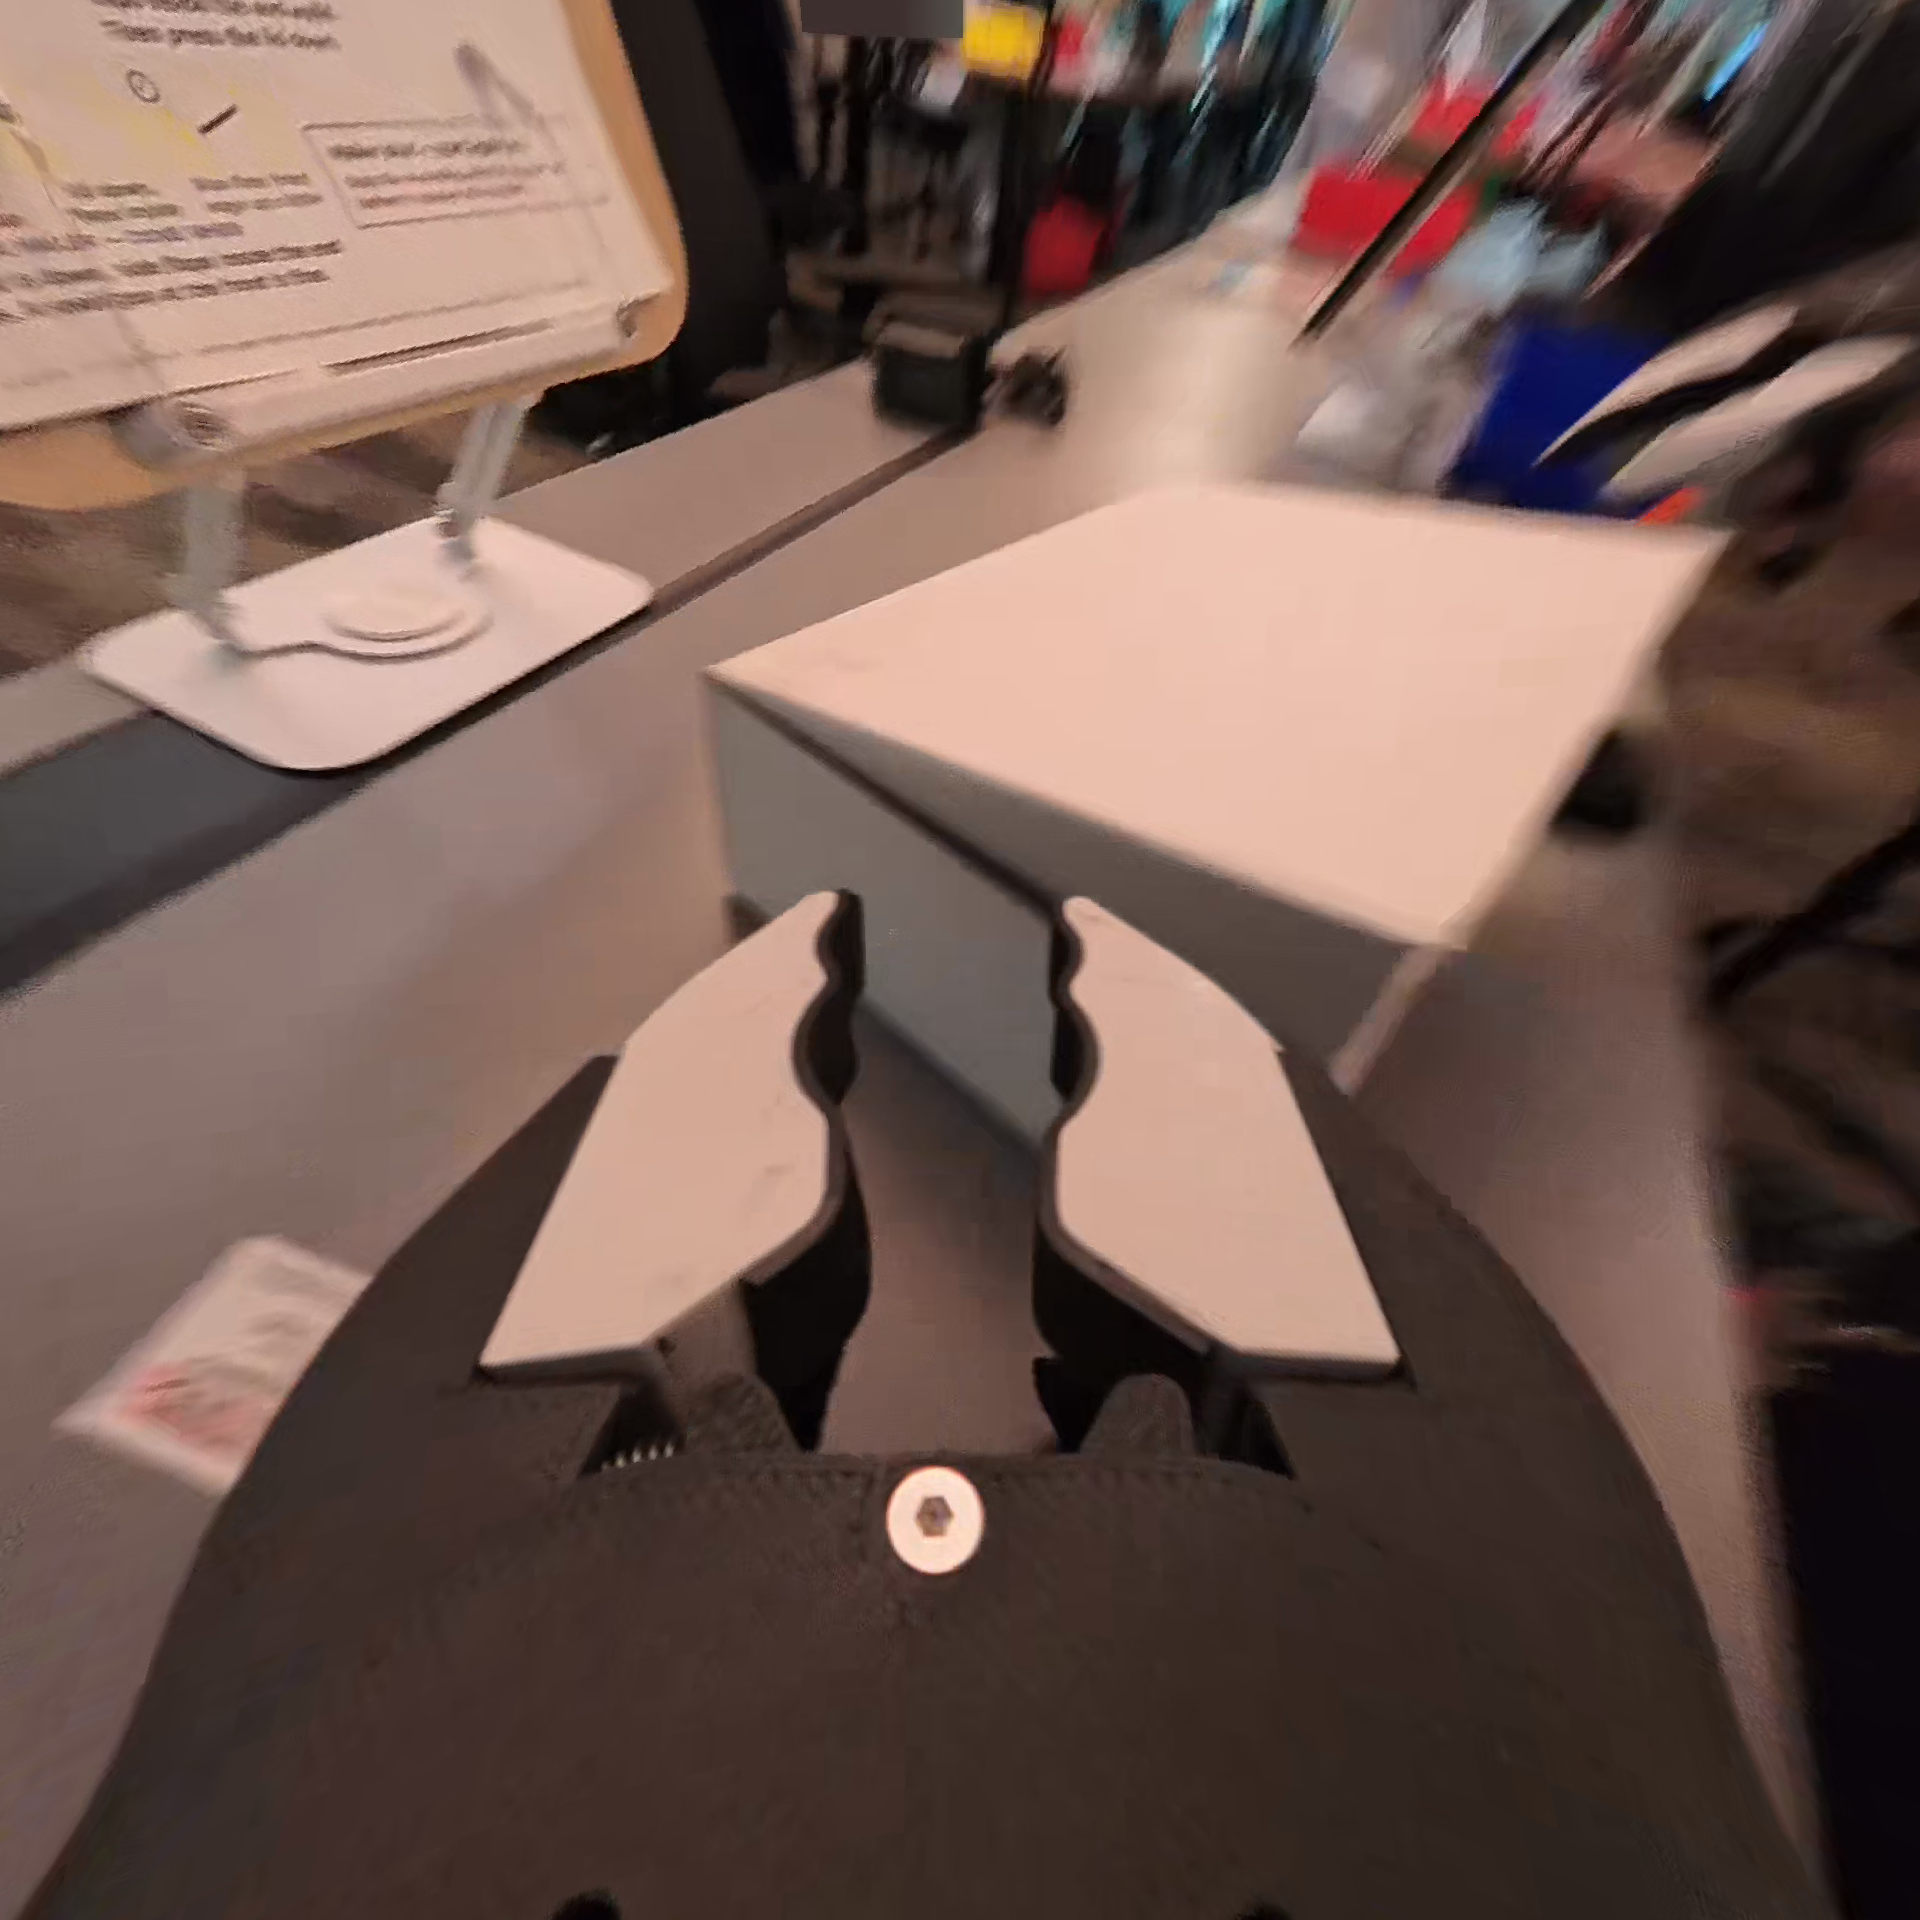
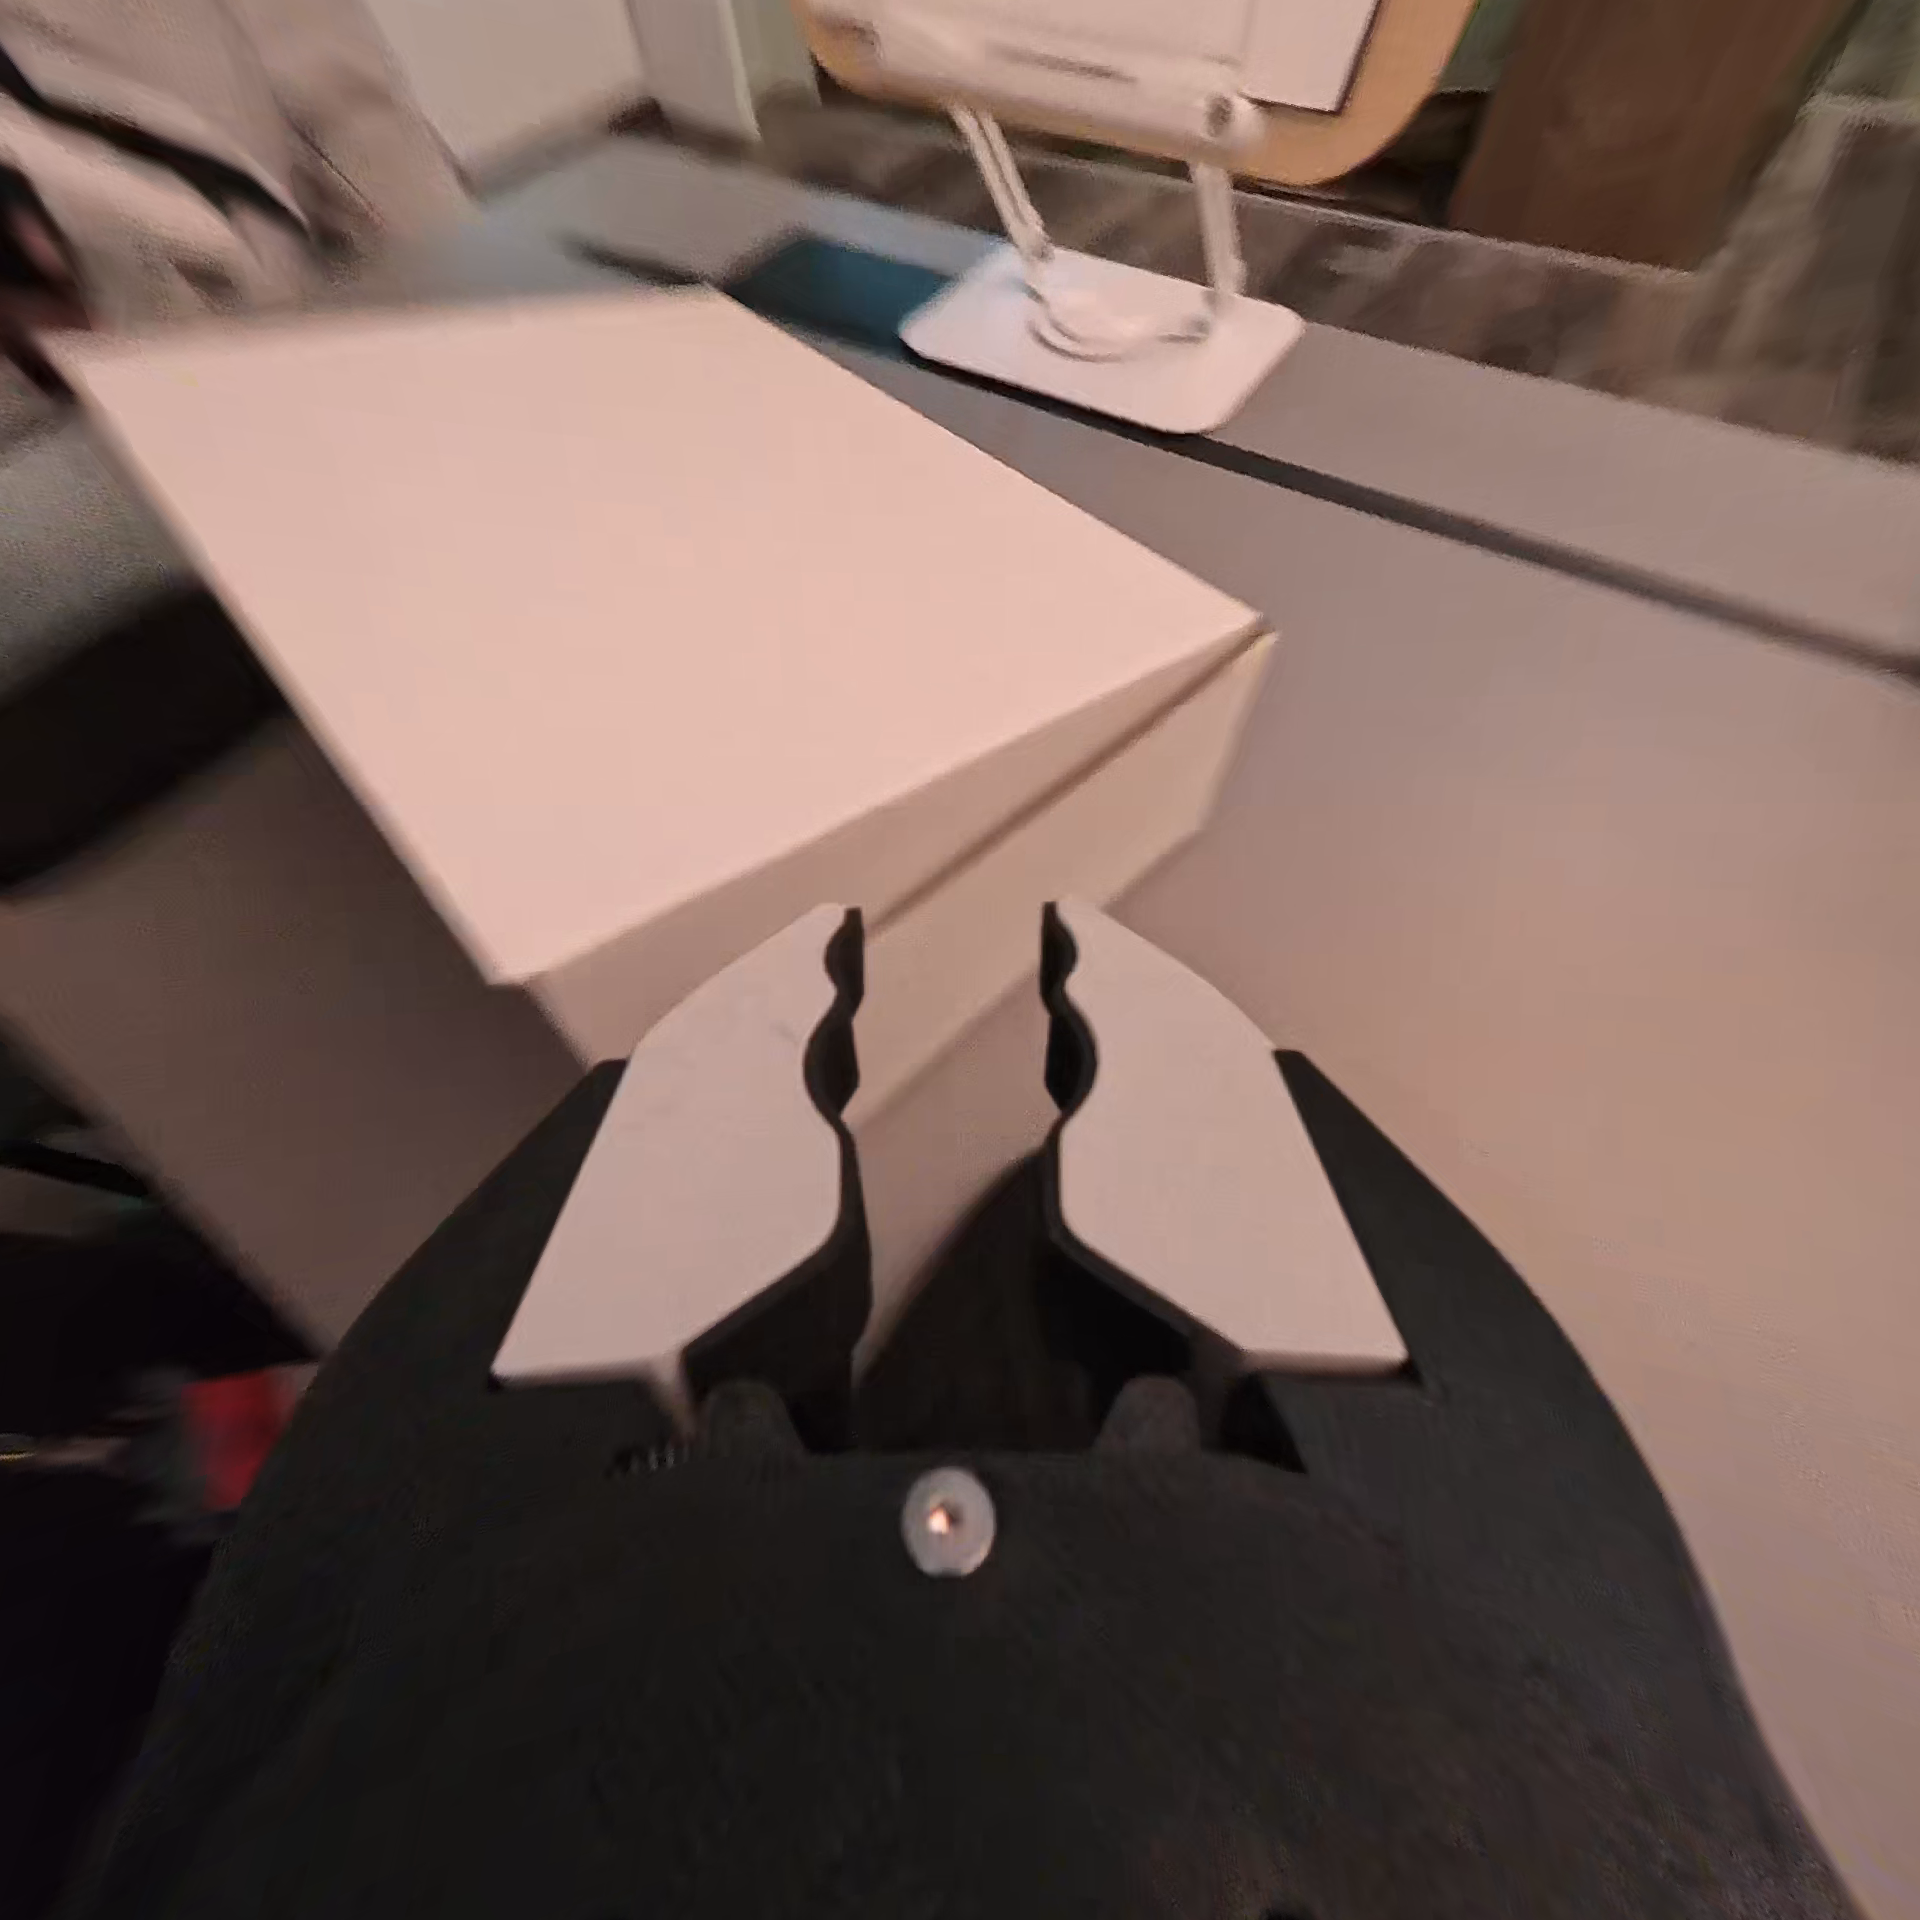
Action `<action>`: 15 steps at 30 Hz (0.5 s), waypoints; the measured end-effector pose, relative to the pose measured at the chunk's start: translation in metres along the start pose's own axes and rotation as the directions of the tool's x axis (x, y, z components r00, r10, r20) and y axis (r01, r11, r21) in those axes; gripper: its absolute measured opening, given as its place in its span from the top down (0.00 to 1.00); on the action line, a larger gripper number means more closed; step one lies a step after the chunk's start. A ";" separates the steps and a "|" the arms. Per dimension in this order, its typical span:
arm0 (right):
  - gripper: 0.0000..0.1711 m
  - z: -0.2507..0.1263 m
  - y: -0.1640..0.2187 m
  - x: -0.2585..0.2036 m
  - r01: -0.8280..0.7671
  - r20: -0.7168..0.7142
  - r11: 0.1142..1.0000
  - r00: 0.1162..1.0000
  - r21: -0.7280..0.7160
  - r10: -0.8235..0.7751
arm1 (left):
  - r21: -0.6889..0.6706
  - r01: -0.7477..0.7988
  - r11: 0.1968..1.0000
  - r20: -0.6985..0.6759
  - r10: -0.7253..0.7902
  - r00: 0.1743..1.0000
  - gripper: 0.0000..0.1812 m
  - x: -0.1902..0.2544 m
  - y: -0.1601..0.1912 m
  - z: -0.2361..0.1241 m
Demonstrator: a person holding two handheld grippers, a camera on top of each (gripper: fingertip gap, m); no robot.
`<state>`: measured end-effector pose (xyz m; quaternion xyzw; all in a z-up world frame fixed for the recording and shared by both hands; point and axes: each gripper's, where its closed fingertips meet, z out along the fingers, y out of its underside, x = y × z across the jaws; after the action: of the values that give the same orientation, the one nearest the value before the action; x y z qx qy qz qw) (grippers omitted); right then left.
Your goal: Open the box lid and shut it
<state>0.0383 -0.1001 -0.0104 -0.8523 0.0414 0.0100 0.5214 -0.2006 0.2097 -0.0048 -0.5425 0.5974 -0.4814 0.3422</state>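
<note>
A white box stands on the grey table. Its flat lid (image 1: 1195,675) lies on top slightly tilted, with a dark gap along the edge over the box's side wall (image 1: 831,831); a flap of the lid juts past the box at the right. My left gripper (image 1: 956,914) is open and empty, tips close to that side wall. In the right wrist view the lid (image 2: 623,623) and the box wall (image 2: 1101,831) show too. My right gripper (image 2: 951,925) is open and empty, tips close to the wall just below the lid's edge. It also shows blurred in the left wrist view (image 1: 1714,405), beyond the box.
A white stand holding a printed sheet has its base (image 1: 364,634) on the table left of the box, also seen in the right wrist view (image 2: 1101,343). A small packet (image 1: 208,1361) lies near my left gripper. A small black device (image 1: 925,374) sits farther back. A person's clothing (image 1: 1787,831) is at the right.
</note>
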 end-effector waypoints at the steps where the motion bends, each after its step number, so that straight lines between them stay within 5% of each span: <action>1: 0.79 -0.006 -0.002 -0.013 -0.086 0.061 0.996 0.995 0.037 0.084 | 0.064 0.073 0.995 -0.069 -0.069 0.995 0.76 0.018 -0.005 -0.009; 4: 0.75 -0.015 -0.014 -0.047 -0.293 0.268 0.944 0.931 0.150 0.247 | 0.142 0.206 0.968 -0.202 -0.175 0.964 0.67 0.059 -0.010 -0.020; 8: 0.63 -0.003 -0.005 -0.051 -0.274 0.217 0.949 0.947 0.156 0.238 | 0.066 0.141 0.988 -0.139 -0.130 0.982 0.58 0.083 0.010 -0.002; 15: 0.64 0.000 0.001 -0.065 -0.041 0.071 0.972 0.997 0.231 0.025 | 0.085 -0.100 0.991 0.099 0.092 0.991 0.75 0.082 0.006 0.024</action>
<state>-0.0271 -0.0968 -0.0077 -0.7838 0.0386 0.0426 0.6184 -0.1949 0.1242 -0.0082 -0.5194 0.5836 -0.4645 0.4170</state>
